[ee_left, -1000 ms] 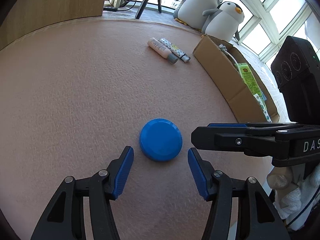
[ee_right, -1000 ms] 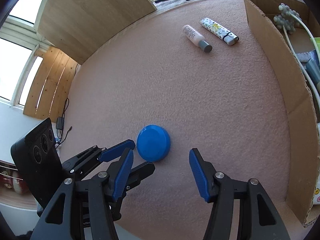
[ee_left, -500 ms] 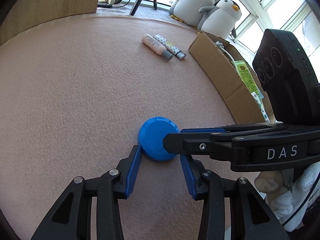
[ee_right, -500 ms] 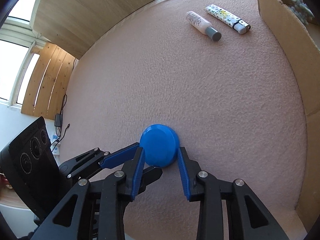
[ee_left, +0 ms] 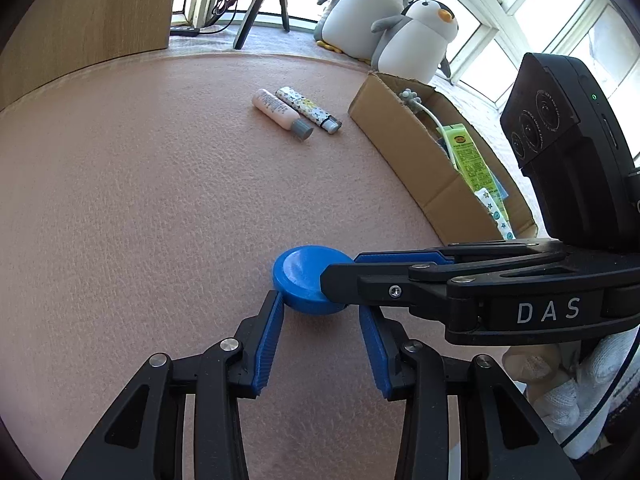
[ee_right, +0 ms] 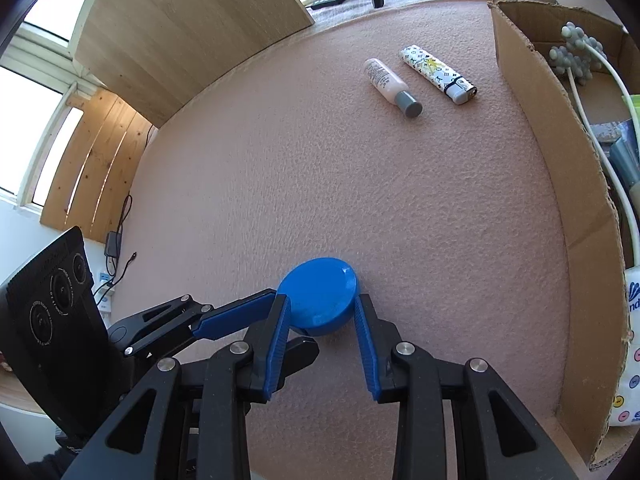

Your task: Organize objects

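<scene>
Right wrist view gave me the big picture first: the pink felt mat point(ee_right: 340, 168), the cardboard box point(ee_right: 556, 152) along its right edge with bits already inside, and the blue round lid point(ee_right: 318, 302) lying flat on the mat, well apart from the box. I judged that lid a light, stiff plastic disc, smooth on its rim and likely slippery, so across the rim was the place to take it. My right gripper point(ee_right: 318, 322) was narrowed onto it, both pads at opposite sides of the rim, and I read that as clamped. My left gripper point(ee_left: 320, 316) sat half open, 1 pad point(ee_left: 269, 340) touching the lid's edge, the other hidden.
</scene>
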`<state>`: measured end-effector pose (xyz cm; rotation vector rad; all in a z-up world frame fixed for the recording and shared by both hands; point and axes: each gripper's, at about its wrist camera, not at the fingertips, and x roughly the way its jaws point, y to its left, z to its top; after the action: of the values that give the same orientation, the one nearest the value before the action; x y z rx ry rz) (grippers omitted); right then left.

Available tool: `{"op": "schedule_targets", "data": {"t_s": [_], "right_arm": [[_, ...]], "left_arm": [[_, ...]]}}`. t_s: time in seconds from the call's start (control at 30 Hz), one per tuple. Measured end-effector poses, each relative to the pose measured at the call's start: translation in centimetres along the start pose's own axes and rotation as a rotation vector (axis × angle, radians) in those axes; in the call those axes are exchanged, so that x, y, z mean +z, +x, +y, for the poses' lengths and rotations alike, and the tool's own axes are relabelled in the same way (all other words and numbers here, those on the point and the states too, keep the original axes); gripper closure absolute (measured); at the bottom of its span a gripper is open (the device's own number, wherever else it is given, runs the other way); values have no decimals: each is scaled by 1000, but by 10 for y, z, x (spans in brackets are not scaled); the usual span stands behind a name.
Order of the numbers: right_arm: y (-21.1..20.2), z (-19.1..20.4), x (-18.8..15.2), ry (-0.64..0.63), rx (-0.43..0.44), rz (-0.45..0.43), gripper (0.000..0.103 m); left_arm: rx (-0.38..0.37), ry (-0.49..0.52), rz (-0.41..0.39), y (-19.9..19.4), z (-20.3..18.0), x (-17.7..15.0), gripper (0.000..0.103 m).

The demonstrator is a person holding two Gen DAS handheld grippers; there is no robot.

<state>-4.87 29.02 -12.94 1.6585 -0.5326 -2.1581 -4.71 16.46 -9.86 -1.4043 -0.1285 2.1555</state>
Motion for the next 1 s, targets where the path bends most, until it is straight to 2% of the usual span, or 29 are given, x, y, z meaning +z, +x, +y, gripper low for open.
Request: {"op": "schedule_targets", "data": {"t_s": [0.3, 0.7, 0.73, 0.77, 0.8, 0.87, 1.0], "right_arm": [[-36, -2, 5, -3, -14, -78, 73], [-108, -35, 4, 43, -49, -218, 74], [-112, -40, 5, 51, -14, -219, 82], [-116, -43, 4, 64, -3, -219, 82], [-120, -45, 4, 66, -37, -235, 82], [-128, -52, 2, 76, -84, -262, 82], [-141, -74, -3, 129, -72, -288, 82]], "left_arm": [[-27, 48, -37, -12, -29, 17, 60], [-119, 144, -76, -9, -90, 59, 61], [-150, 152, -73, -6, -97, 62, 69], [-184, 157, -60, -3, -105, 65, 72], [-183, 175, -60, 0, -115, 67, 76], [-146, 237, -77, 7, -137, 71, 76], [-166, 252, -61, 20, -152, 78, 74]]}}
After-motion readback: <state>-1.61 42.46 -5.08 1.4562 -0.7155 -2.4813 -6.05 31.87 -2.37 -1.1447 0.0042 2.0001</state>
